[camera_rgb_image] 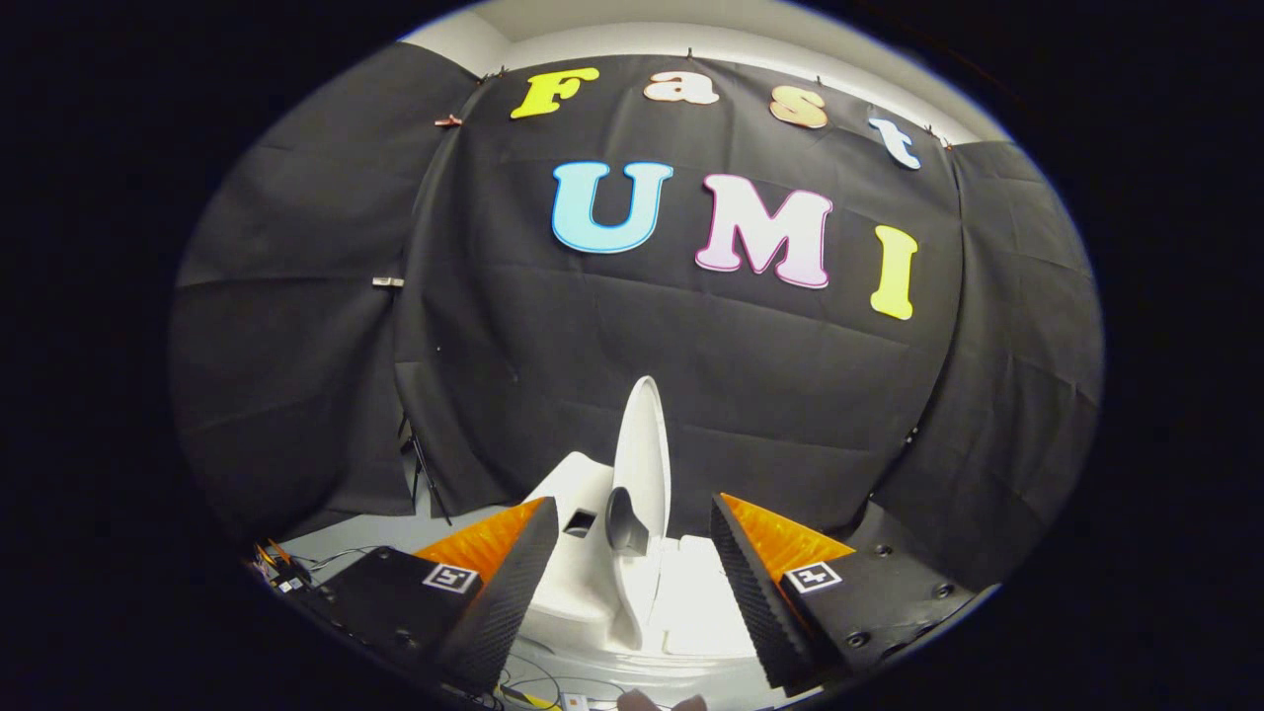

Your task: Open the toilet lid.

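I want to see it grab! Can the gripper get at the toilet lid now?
Probably yes: the gripper is open, and the raised toilet lid stands edge-on just ahead between its fingers, with nothing in the way.

- A pale grey floor [375, 538] is seen at the foot of the black cloth wall, to the left of the fingers.
- A white toilet [583, 583] is set on a white surface; whether that surface is the floor or a low platform cannot be told.
- The lid [644, 464] of the toilet is stood upright, edge-on, between and just beyond the fingers.
- Thin black stand legs [425, 474] are planted on the floor by the cloth wall, left of the toilet.
- Loose cables [341, 559] are laid across the floor near the left finger, and more cables [523, 686] are seen below the toilet base.
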Demonstrator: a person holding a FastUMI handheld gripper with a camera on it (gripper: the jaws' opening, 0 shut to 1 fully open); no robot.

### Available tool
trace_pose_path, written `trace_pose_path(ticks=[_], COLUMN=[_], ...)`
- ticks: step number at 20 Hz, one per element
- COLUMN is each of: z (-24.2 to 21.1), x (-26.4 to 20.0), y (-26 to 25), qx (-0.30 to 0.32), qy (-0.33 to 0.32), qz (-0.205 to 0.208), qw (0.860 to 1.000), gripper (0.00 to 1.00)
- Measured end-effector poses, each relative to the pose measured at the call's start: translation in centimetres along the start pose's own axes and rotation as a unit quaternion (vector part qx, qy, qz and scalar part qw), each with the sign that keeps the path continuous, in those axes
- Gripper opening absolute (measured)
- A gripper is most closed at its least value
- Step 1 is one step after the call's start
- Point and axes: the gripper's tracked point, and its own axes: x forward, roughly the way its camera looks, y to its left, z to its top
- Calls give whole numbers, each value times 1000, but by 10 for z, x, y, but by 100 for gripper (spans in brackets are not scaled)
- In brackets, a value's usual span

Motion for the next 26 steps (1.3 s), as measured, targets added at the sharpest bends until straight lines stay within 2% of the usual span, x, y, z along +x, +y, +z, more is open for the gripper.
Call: trace_pose_path(ticks=[2, 13, 19, 26], z=[10, 75, 102, 124], x=[-5, -44, -78, -108], y=[-7, -73, -108, -164], qx=[-5, 44, 69, 62], qy=[-11, -67, -90, -119], qz=[-4, -37, -34, -63], qw=[1000, 996, 993, 989], gripper=[99, 98, 98, 98])
